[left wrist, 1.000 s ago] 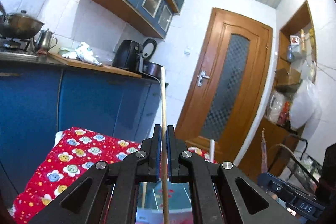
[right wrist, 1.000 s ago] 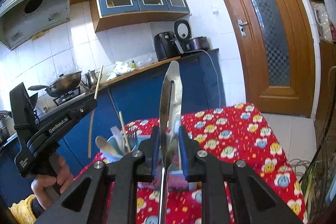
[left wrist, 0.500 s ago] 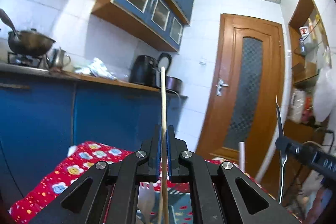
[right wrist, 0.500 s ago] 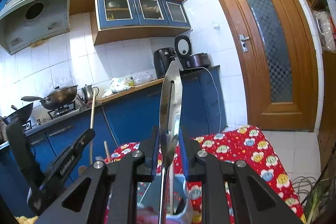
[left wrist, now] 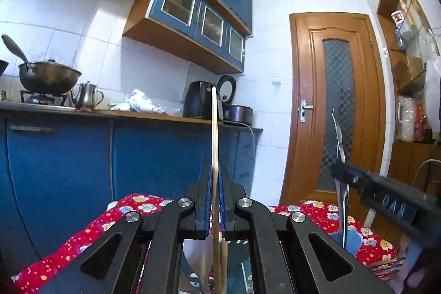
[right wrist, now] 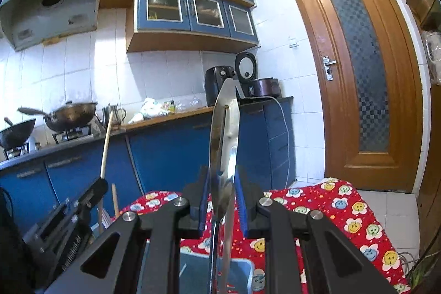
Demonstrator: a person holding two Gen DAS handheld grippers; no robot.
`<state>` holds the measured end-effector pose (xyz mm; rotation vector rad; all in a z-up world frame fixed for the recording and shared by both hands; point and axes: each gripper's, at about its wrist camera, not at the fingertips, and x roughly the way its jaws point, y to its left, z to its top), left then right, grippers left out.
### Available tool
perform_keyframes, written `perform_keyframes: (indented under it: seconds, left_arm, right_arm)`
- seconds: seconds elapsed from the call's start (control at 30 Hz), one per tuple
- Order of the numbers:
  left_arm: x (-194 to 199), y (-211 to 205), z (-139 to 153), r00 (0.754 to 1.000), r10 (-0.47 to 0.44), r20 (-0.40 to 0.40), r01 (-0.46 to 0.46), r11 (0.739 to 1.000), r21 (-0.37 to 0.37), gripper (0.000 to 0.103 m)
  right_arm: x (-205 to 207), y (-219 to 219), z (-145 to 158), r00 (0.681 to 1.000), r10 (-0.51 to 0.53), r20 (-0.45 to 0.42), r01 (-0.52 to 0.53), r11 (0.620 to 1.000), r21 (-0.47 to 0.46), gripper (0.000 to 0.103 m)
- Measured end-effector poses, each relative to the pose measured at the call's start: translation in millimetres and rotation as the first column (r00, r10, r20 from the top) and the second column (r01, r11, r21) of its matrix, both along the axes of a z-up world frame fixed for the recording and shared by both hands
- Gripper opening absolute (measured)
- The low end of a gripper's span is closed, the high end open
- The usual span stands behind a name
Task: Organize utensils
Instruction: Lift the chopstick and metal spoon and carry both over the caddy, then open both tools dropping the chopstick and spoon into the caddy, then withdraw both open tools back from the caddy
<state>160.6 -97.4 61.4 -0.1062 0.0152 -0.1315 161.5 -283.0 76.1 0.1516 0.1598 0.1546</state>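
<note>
My left gripper is shut on a wooden chopstick that stands upright; it also shows at the left of the right wrist view. My right gripper is shut on a steel utensil handle, held upright; its thin edge shows in the left wrist view, with fork tines low at the right. A blue utensil holder sits below on the red flowered tablecloth. A white spoon stands below the left gripper.
Blue kitchen cabinets and a counter with woks, kettle and air fryer lie behind the table. A wooden door is at the right. Shelves with jars stand at the far right.
Both grippers have tilted upward, so less tablecloth shows. The right gripper has come nearer the left, and each holds its utensil over the holder.
</note>
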Motion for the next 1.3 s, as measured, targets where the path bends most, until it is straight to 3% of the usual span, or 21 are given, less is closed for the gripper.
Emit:
perform_keyframes:
  seconds: [0.3,0.43,0.67,1.1,1.3]
  left_arm:
    - [0.8,1.4,-2.5,0.998,-0.014,-0.06,0.015,1.0,0.016,0.005]
    - [-3.6,-0.5,-2.2,0.996,-0.032,-0.081,0.035,0.999,0.034,0.02]
    - [-11.8,0.4,4.3,0.992,-0.059,-0.109,0.061,0.998,0.018,0.035]
    - [-44.4,13.4,32.9,0.981,-0.119,-0.153,0.12,0.993,-0.002,0.041]
    - [-65.9,25.8,45.2,0.972,-0.133,-0.194,0.135,0.991,-0.003,0.041]
  right_arm:
    - [-11.8,5.3,-3.5,0.998,0.026,-0.051,-0.029,0.999,-0.046,0.02]
    - [-19.0,6.0,-2.2,0.998,0.025,-0.065,-0.028,0.998,-0.049,0.021]
    - [-31.5,0.1,6.8,0.998,0.029,-0.061,-0.03,0.999,-0.016,0.03]
    - [-74.0,-7.1,39.8,0.999,0.044,-0.018,-0.043,0.996,0.072,0.044]
    - [-101.9,-1.9,48.8,0.997,0.065,-0.042,-0.06,0.993,0.1,0.049]
